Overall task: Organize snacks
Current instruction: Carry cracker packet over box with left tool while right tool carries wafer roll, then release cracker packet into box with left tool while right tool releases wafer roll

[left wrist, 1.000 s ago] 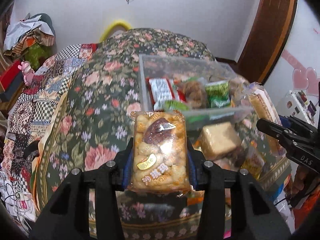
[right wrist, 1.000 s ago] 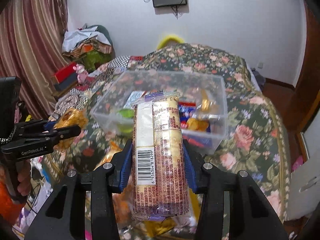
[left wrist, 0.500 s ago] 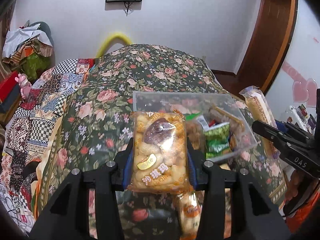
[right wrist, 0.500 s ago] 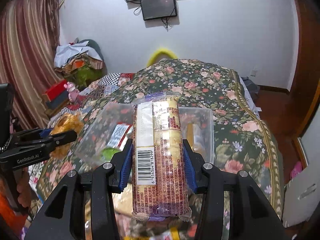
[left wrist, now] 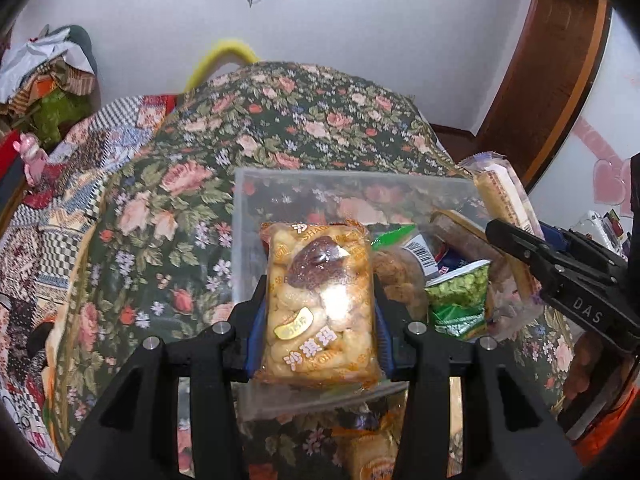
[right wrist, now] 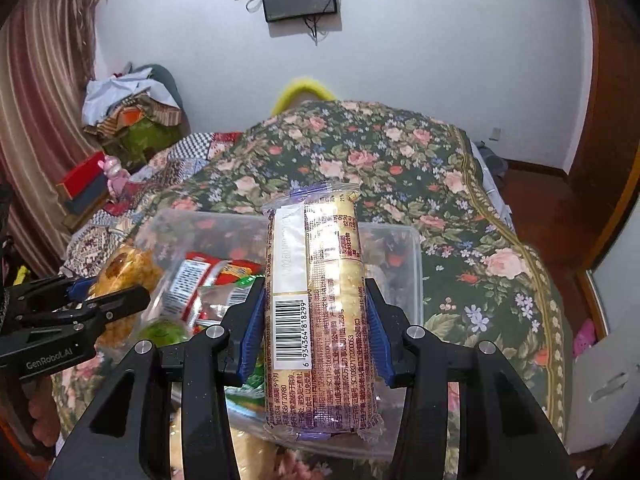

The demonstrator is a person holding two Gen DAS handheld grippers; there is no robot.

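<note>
My left gripper [left wrist: 318, 312] is shut on an orange bag of puffed snacks [left wrist: 318, 304] and holds it over the near left part of a clear plastic bin [left wrist: 280, 180]. My right gripper [right wrist: 316, 316] is shut on a long biscuit pack with a barcode [right wrist: 320, 300] and holds it above the bin [right wrist: 408, 252] near its right side. The bin sits on a floral bedspread [left wrist: 248, 120] and holds several snack packets, among them a green pea bag [left wrist: 460, 296]. Each gripper shows in the other's view, the right [left wrist: 516, 240] and the left [right wrist: 120, 300].
Loose snack packs [left wrist: 372, 460] lie on the bedspread in front of the bin. A patchwork quilt [left wrist: 60, 200] and piled clothes [right wrist: 128, 108] are to the left. A wooden door frame [left wrist: 540, 80] stands at the right. A white wall is behind the bed.
Both grippers have moved down and forward with their packs, from in front of the bin to over it. The bin now looks larger and closer in both views.
</note>
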